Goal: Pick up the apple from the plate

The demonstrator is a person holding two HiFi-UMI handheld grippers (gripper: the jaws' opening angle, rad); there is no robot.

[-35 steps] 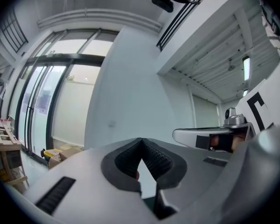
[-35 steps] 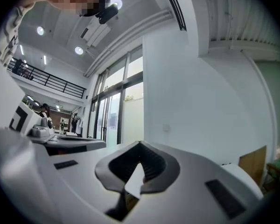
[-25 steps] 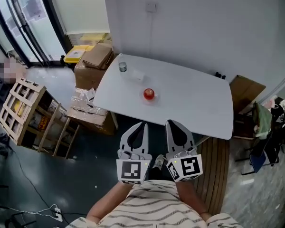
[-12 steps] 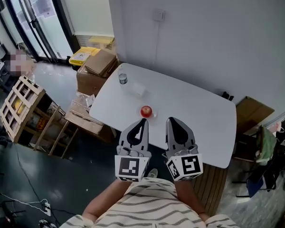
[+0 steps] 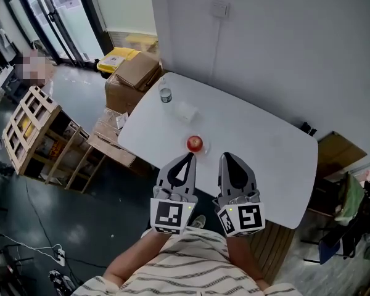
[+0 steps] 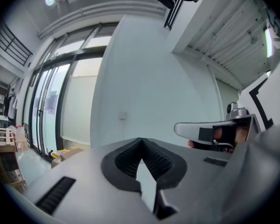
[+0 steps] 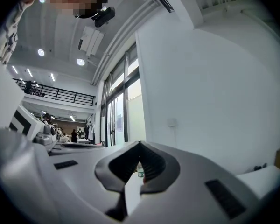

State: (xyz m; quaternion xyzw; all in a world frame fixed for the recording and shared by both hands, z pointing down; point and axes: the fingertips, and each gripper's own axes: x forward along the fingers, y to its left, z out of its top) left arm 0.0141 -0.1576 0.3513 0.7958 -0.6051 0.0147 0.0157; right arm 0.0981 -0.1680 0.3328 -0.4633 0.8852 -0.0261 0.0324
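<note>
- Left gripper [image 5: 188, 157]: I see its jaws pressed together with nothing between them. It is held level over the near edge of the table. In the left gripper view [image 6: 141, 140] the ribbed pads meet at the tip.
- Right gripper [image 5: 226, 156]: just right of the left one. Its jaws are also closed on nothing, and the tips meet in the right gripper view [image 7: 140, 144].
- Apple [image 5: 195, 143]: red, sitting on the plate [image 5: 201, 150], which is pale and hard for me to tell from the tabletop. It lies just beyond the left gripper's tip and touches neither gripper.
- Table [image 5: 259, 147]: white with rounded corners.
- Bottle [image 5: 166, 95]: small and upright at the far left corner, well apart from the apple.
- Cardboard boxes [image 5: 134, 73]: stacked on the floor left of the table.
- Wooden crate [image 5: 26, 126]: on the floor at far left.
</note>
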